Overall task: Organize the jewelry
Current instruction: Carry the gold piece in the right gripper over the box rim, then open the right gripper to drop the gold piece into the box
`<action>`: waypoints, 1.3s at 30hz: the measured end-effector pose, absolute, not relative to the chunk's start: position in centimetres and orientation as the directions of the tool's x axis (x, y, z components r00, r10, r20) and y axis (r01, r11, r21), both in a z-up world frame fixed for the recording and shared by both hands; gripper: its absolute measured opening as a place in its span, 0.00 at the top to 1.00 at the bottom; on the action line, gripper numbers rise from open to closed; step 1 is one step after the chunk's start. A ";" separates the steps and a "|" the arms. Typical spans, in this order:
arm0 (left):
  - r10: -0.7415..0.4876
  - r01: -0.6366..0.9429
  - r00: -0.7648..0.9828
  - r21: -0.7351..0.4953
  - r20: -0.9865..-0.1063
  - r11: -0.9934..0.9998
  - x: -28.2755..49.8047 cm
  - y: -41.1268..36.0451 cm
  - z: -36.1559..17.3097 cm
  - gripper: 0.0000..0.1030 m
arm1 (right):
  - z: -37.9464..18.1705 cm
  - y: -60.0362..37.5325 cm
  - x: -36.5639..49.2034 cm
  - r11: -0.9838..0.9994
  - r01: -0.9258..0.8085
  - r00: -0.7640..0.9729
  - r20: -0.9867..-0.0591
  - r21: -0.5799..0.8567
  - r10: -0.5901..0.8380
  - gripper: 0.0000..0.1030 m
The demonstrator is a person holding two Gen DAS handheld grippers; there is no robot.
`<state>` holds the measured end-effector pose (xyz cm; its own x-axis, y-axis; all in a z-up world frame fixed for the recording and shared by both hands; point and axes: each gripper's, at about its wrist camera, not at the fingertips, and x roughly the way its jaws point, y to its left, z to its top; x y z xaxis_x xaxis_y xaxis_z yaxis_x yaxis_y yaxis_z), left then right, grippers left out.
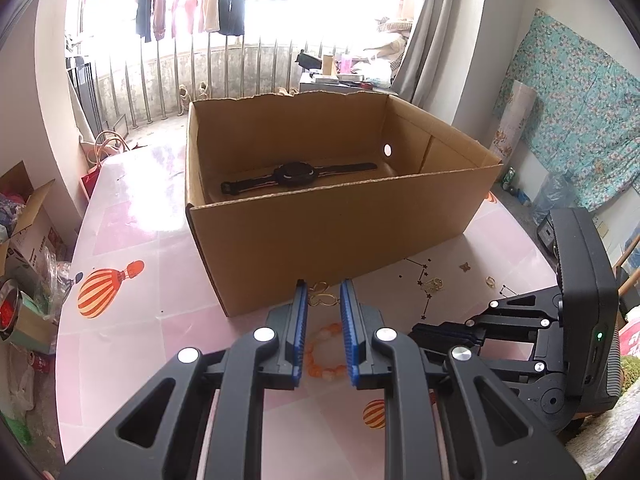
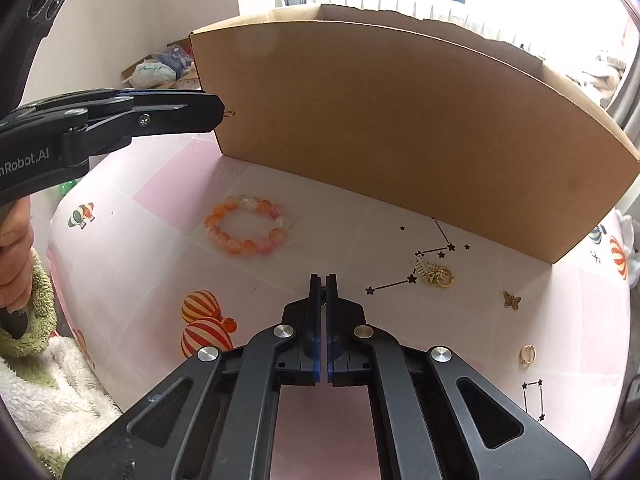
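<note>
A cardboard box (image 1: pixel 320 236) stands on the pink table, also in the right wrist view (image 2: pixel 400 120). A black watch (image 1: pixel 296 176) lies inside it. My left gripper (image 1: pixel 324 292) holds a thin gold piece (image 1: pixel 322 298) between its tips, raised in front of the box wall; its tip shows in the right wrist view (image 2: pixel 230 113). An orange bead bracelet (image 2: pixel 246 225) lies on the table below it. My right gripper (image 2: pixel 323 280) is shut with nothing visible between its pads, low over the table. A gold keychain (image 2: pixel 434 274), butterfly charm (image 2: pixel 512 301) and ring (image 2: pixel 527 354) lie to its right.
The table (image 2: pixel 140 264) has a pink cloth with balloon and star prints. A fluffy towel (image 2: pixel 52 380) lies at its left edge. Boxes and bags (image 1: pixel 24 240) clutter the floor to the left. A balcony railing and hanging clothes are behind.
</note>
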<state>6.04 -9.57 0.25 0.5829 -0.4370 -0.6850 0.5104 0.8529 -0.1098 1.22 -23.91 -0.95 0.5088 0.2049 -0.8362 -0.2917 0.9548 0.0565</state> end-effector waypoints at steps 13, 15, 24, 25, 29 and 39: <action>-0.551 0.619 0.635 -0.070 -0.542 0.783 5.5 -10.7 8.1 0.85 | 10.7 -28.6 3.2 0.954 -0.285 0.698 -0.661 0.094 0.274 1.00; -0.573 0.648 0.622 -0.060 -0.534 0.759 6.7 -11.8 9.1 0.85 | 12.2 -29.6 5.6 0.948 -0.298 0.699 -0.651 0.112 0.297 1.00; -0.568 0.631 0.278 -0.299 -0.775 0.716 19.9 -17.7 5.4 0.85 | 8.7 -31.7 18.7 0.903 -0.259 0.327 -0.848 0.343 0.417 0.99; -0.553 0.593 0.226 -0.337 -0.802 0.731 21.4 -18.1 4.4 0.85 | 7.8 -31.8 19.7 0.906 -0.234 0.299 -0.861 0.351 0.411 0.99; -0.505 0.522 0.124 -0.376 -0.854 0.765 25.3 -19.4 2.1 0.85 | 5.4 -31.2 21.8 0.930 -0.214 0.204 -0.917 0.300 0.342 0.99; -0.461 0.402 0.017 -0.417 -0.887 0.815 28.8 -20.7 -1.2 0.85 | 2.1 -32.4 23.6 0.941 -0.160 0.126 -0.939 0.299 0.320 0.98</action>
